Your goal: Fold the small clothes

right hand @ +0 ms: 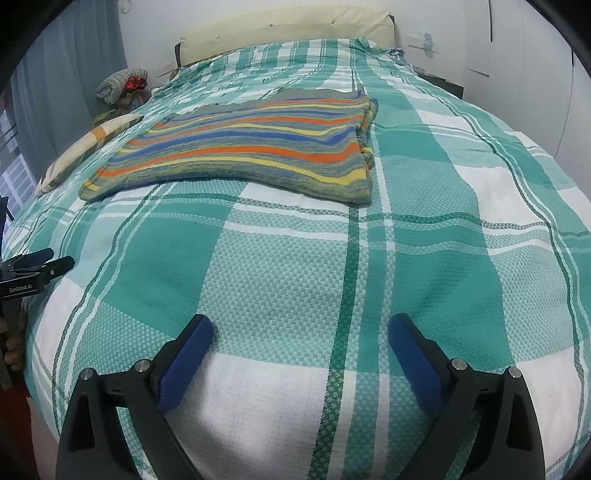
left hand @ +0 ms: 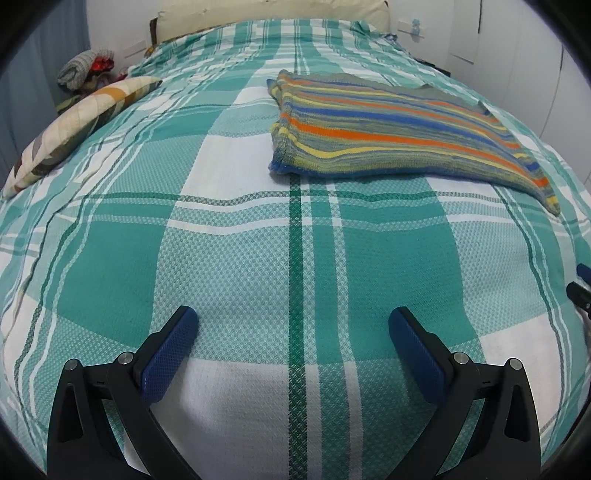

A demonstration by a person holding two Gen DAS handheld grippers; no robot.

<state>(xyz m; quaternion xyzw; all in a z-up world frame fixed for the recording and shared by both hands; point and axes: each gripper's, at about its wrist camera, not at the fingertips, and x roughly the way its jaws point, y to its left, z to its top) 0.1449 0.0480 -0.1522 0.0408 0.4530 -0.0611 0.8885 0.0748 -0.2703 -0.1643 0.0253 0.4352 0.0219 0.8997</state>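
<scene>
A striped knit garment [left hand: 388, 133] in orange, blue, yellow and grey lies flat and folded on the green plaid bedspread [left hand: 258, 258], ahead and to the right in the left wrist view. In the right wrist view the garment [right hand: 251, 151] lies ahead and to the left. My left gripper [left hand: 293, 325] is open and empty, hovering over the bedspread short of the garment. My right gripper [right hand: 301, 332] is open and empty too, also short of the garment. The left gripper [right hand: 33, 266] shows at the left edge of the right wrist view.
A patterned cushion [left hand: 74, 125] lies at the bed's left edge. A bundle of clothes [left hand: 85, 70] sits beyond it near the curtain. A cream headboard [right hand: 288, 29] backs the bed. White wardrobe doors [left hand: 517, 44] stand to the right.
</scene>
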